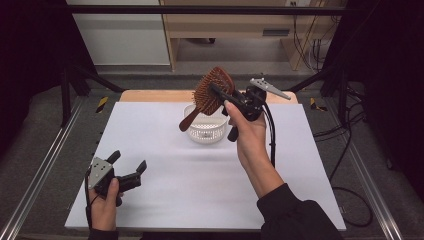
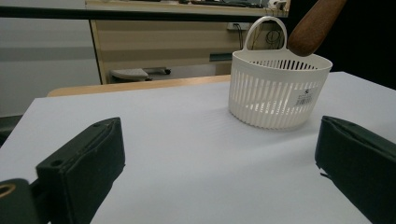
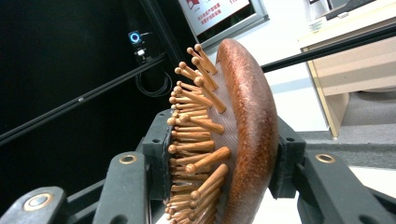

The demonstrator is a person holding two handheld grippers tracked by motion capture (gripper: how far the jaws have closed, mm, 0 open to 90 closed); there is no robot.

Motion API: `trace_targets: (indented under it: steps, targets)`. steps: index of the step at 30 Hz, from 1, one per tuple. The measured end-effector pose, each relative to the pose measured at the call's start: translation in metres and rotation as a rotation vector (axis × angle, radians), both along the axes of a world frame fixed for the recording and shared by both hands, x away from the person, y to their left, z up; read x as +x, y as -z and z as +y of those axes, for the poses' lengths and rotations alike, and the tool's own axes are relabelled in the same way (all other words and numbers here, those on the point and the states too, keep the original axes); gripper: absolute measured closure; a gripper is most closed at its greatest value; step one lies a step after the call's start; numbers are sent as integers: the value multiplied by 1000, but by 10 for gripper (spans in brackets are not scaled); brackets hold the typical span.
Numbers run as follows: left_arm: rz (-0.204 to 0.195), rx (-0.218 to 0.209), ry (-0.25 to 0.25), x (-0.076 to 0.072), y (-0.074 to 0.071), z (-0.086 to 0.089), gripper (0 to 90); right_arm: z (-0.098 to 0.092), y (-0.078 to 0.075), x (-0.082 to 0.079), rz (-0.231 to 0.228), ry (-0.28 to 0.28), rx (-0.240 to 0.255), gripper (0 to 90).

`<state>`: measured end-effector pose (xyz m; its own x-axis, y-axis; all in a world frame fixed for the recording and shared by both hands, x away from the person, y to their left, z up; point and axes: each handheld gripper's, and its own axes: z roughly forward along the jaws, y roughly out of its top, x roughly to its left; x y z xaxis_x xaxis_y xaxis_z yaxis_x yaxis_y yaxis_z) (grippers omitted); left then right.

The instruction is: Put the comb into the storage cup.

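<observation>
Brush handle aimed down at basket.
High view: my right gripper (image 1: 216, 92) clamps the brush (image 1: 212, 92) head, its handle slanting down over the basket (image 1: 205, 131). Left gripper view: handle tip above rim; my left gripper (image 2: 219, 163) gapes, empty. Right gripper view: jaws pinch bristles and back.

Your right gripper (image 1: 220, 97) was black, with a grey three-cornered plate (image 1: 270, 88) dotted with small holes on top and a black cable (image 1: 271, 135) trailing from it along your dark sleeve (image 1: 295, 212). Your left gripper (image 1: 129, 164) was the same black make, with its own grey plate (image 1: 99, 171) and thin cable. Close up, its jaws were blocky, matte black pads (image 2: 88, 161), and brass-ringed screws (image 3: 127, 159) sat in the arms of the right one.
</observation>
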<state>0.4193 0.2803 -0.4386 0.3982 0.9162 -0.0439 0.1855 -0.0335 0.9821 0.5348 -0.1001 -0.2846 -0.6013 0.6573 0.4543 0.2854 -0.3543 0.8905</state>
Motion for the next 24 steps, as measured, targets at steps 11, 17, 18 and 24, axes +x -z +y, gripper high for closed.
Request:
trace_targets:
  steps: [11,17,18,24]
  targets:
    - [-2,13,5,0,0,-1,18,-8,-7,10,1,37,9,522]
    - [-6,16,6,0,-1,-1,18,-12,-7,14,9,56,13,522]
    - [-7,16,5,0,-1,-1,18,-12,-7,14,10,58,13,522]
    - [-6,11,2,0,-1,0,19,-14,-6,19,10,72,2,522]
